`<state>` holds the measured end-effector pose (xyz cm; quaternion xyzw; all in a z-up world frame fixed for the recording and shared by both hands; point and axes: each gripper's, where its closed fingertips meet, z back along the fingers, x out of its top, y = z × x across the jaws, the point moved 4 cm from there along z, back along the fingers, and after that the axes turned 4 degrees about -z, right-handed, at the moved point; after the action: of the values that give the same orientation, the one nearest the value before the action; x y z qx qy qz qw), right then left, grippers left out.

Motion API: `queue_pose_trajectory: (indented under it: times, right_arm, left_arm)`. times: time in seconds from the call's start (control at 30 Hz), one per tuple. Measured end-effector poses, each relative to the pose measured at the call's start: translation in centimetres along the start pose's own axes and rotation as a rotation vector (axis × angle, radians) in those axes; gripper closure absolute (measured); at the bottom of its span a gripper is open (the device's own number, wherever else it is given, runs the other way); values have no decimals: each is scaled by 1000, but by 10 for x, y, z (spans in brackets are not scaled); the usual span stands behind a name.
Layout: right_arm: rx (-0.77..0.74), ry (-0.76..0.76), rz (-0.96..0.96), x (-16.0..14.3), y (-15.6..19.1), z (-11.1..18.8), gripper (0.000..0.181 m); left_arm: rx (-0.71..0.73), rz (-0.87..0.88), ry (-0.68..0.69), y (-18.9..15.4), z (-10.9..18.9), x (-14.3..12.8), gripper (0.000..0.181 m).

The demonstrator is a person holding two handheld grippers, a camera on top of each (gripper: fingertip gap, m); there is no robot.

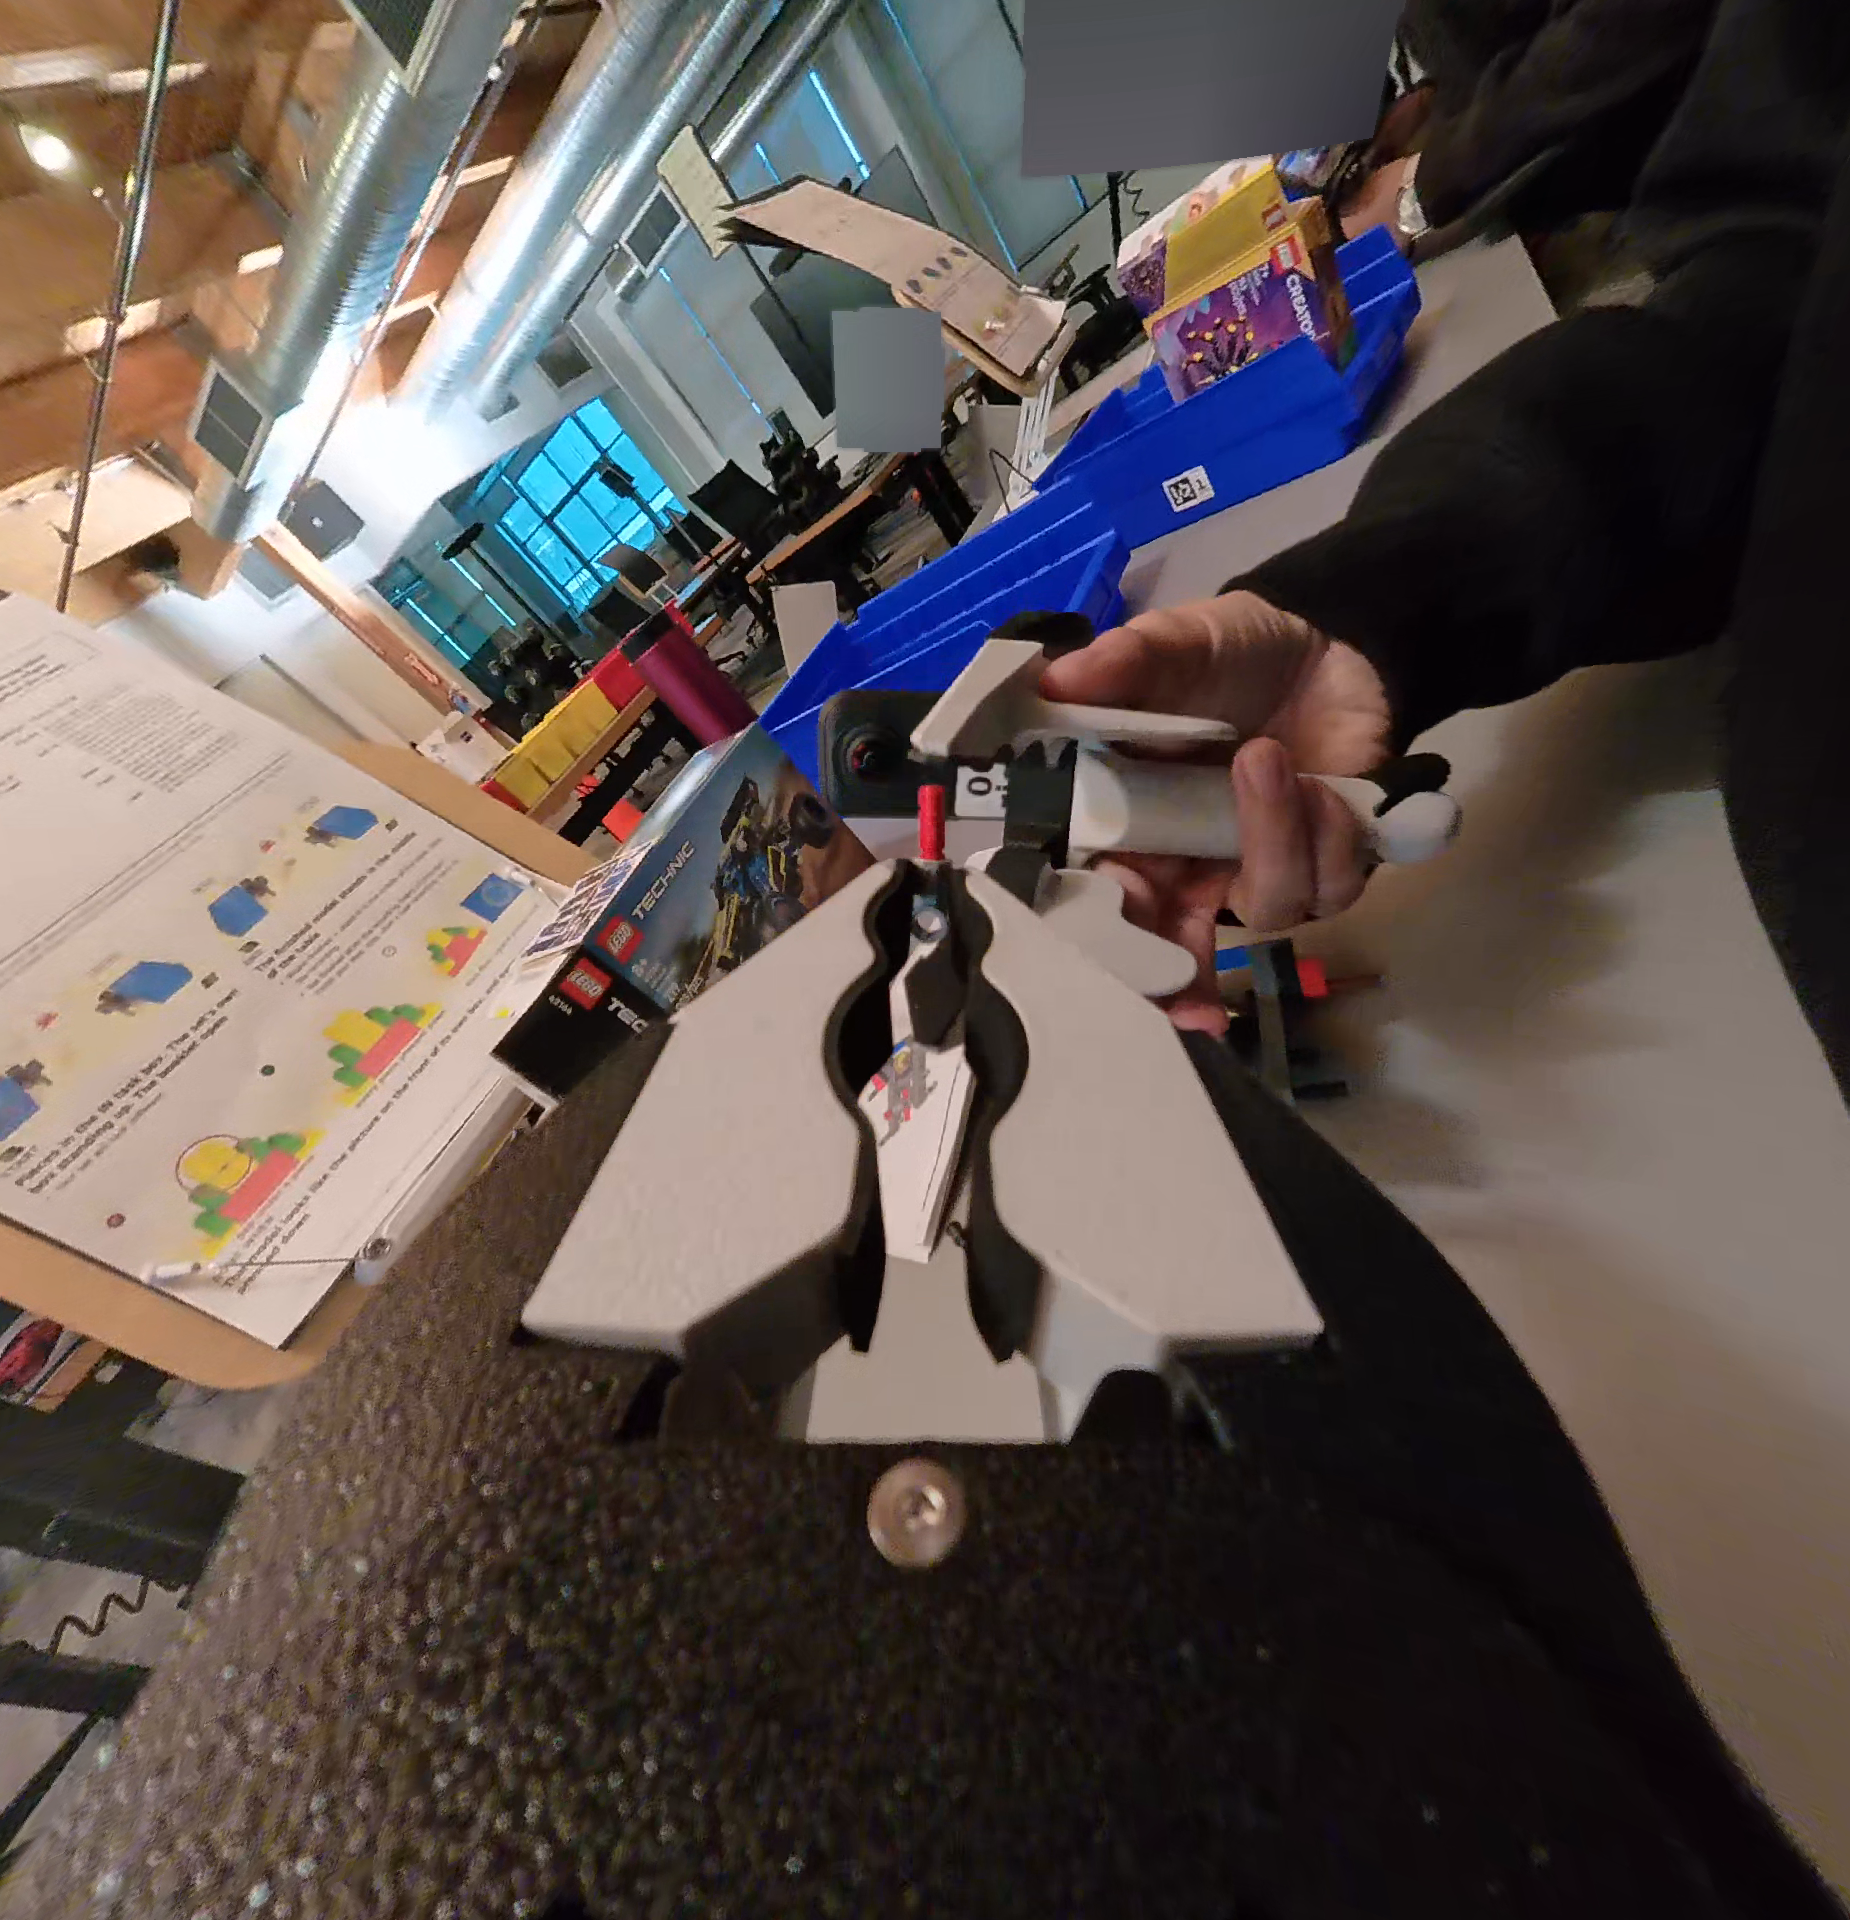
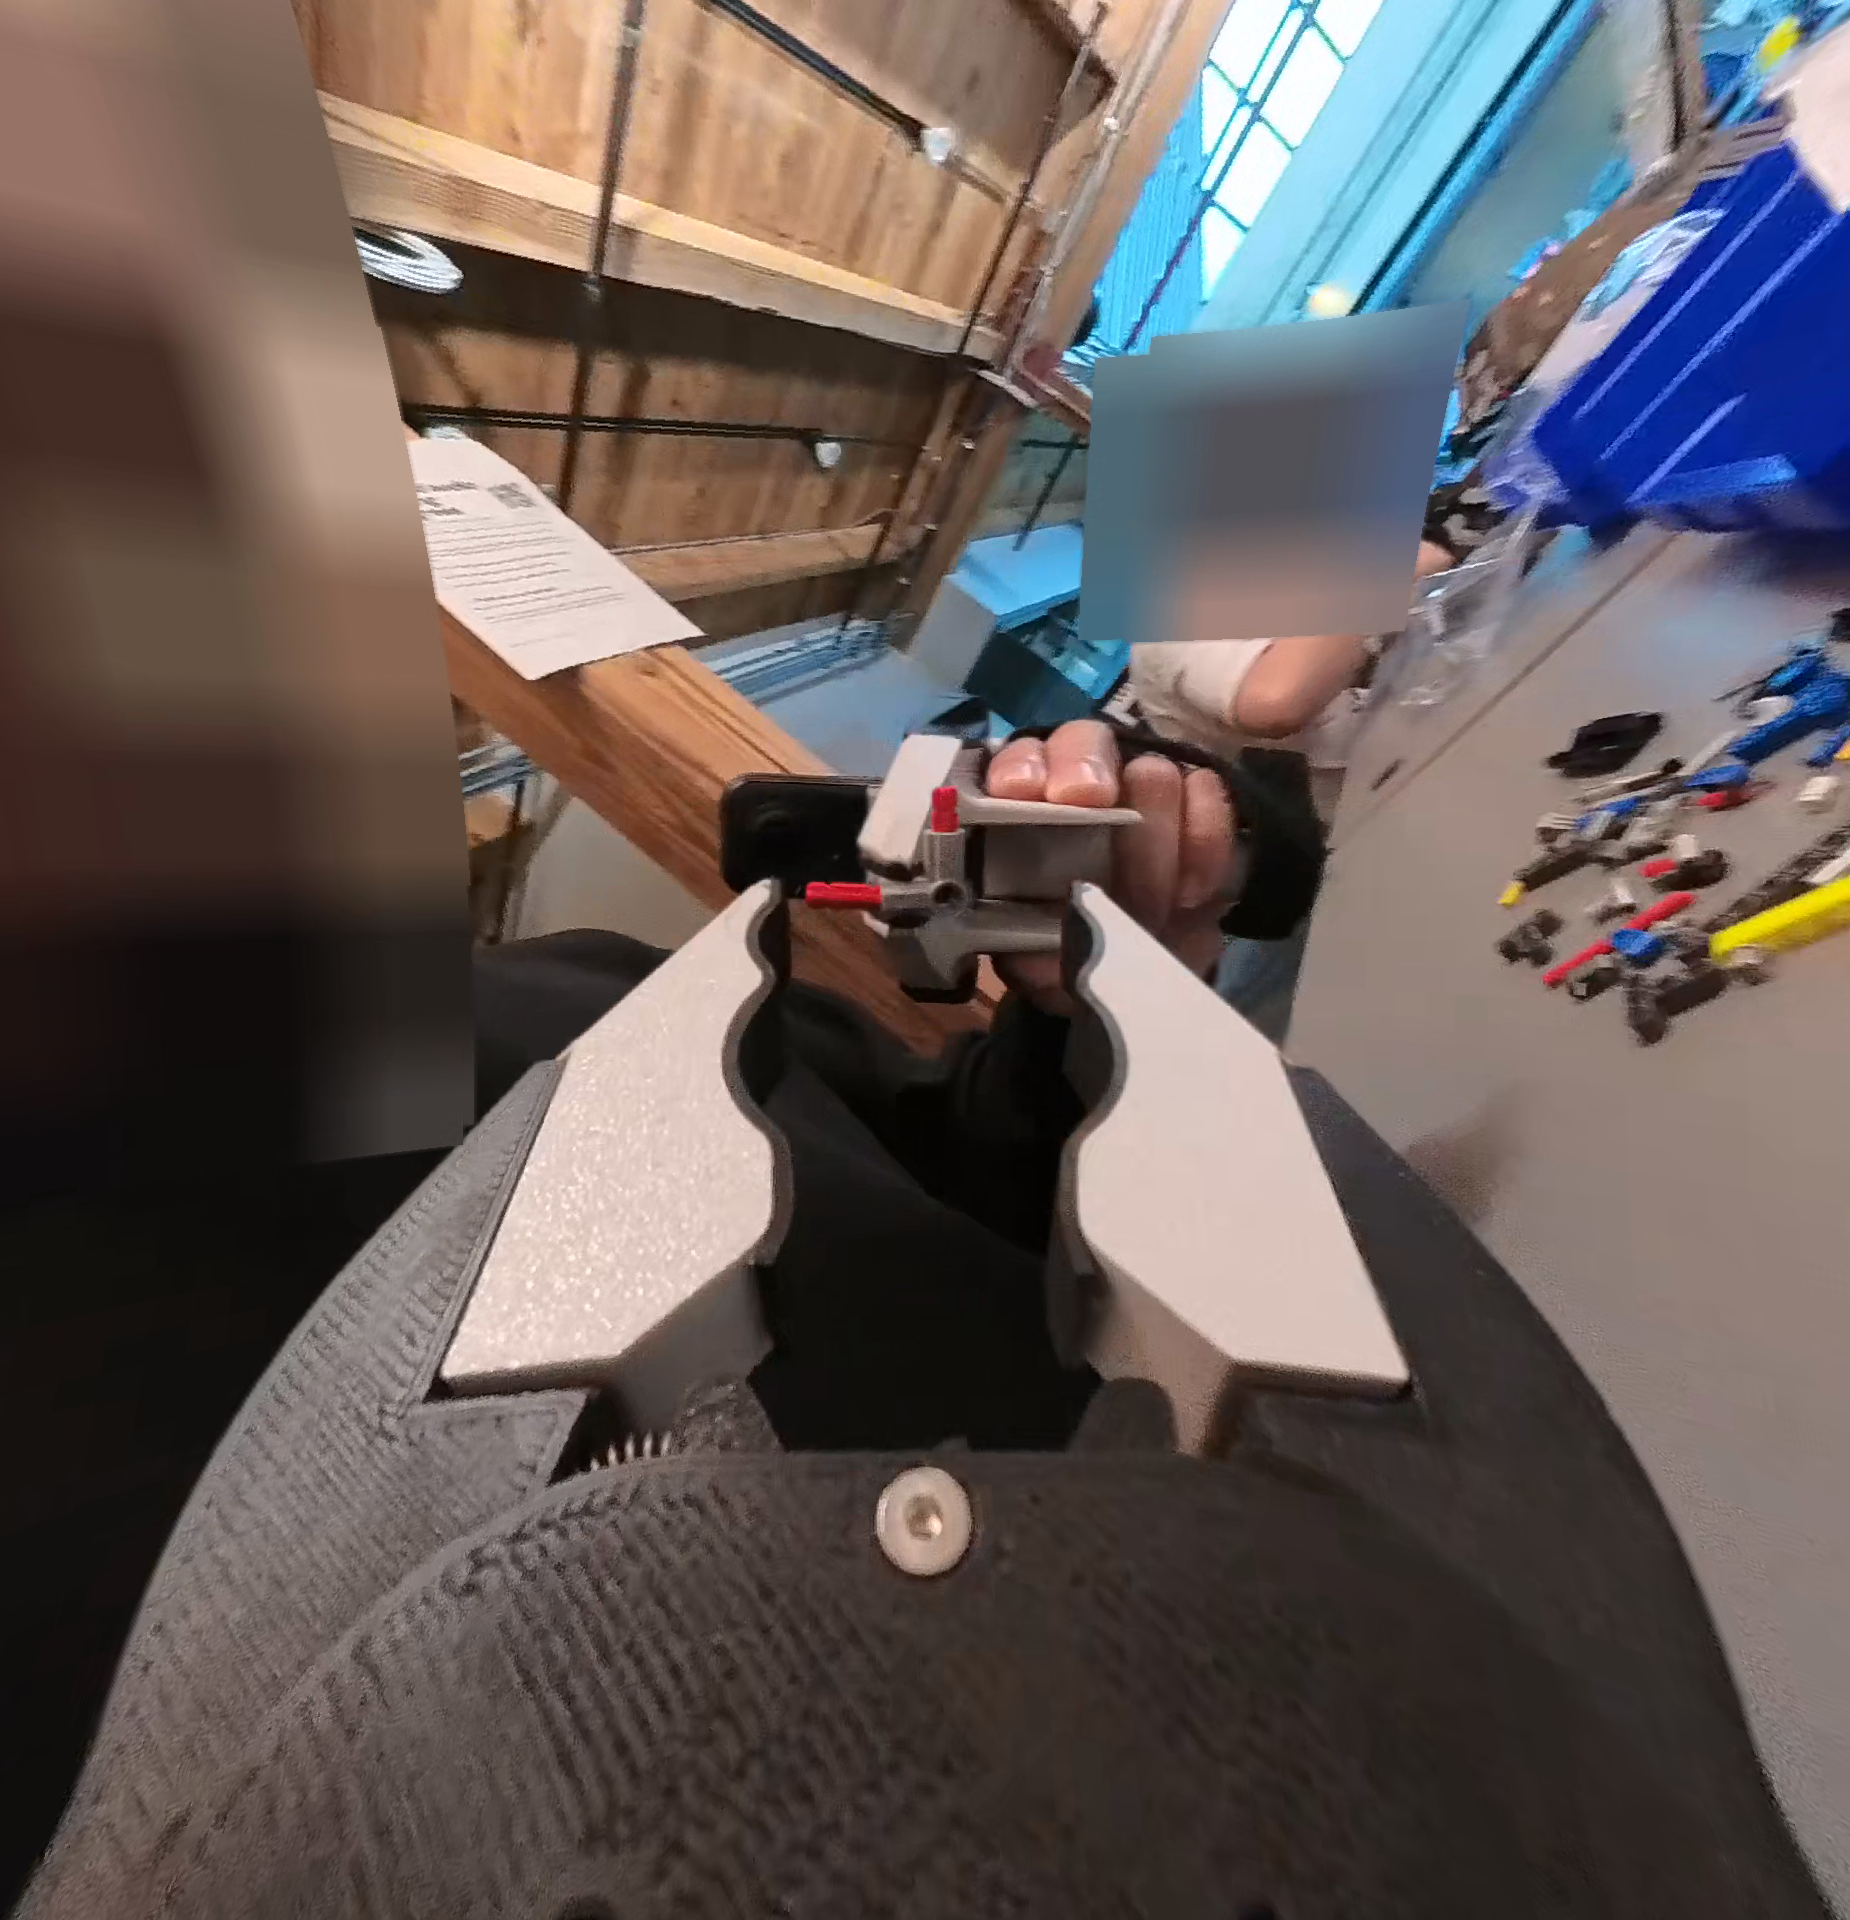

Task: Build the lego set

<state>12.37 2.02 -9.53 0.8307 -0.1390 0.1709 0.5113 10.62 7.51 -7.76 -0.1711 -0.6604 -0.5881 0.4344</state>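
Left gripper (image 1: 926, 904): jaws clamped on a small grey connector (image 2: 926, 883), red pins (image 2: 841, 894) sticking out up and sideways. Right gripper (image 2: 926, 914): jaws apart, empty, facing it, connector just beyond the tips. Loose parts (image 2: 1669, 914) on the worktop (image 2: 1523, 1195), well to the right.

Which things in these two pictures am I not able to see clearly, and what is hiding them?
Left wrist view: the grey connector is mostly covered by the fingers of the left gripper; only one hole and a red axle show.
Left wrist view: a white printed sheet shows only as a strip through the finger gap.
Right wrist view: the loose Lego pieces are small, blurred and cut by the right edge.
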Motion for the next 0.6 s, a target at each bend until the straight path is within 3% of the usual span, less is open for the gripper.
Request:
queue_pose_trajectory:
  times: [0.1, 0.17, 0.6]
  right_arm:
    - [45, -9, -12, -2, 4, -3, 137]
    - [77, -17, -19, -2, 7, -3, 152]
    - [38, 6, 89, -4, 10, -4, 152]
  left_arm:
    - [-13, -6, -7, -1, -1, 2, 177]
    - [-16, -7, -6, -2, -1, 2, 177]
    - [-15, -38, 4, -2, -2, 5, 177]
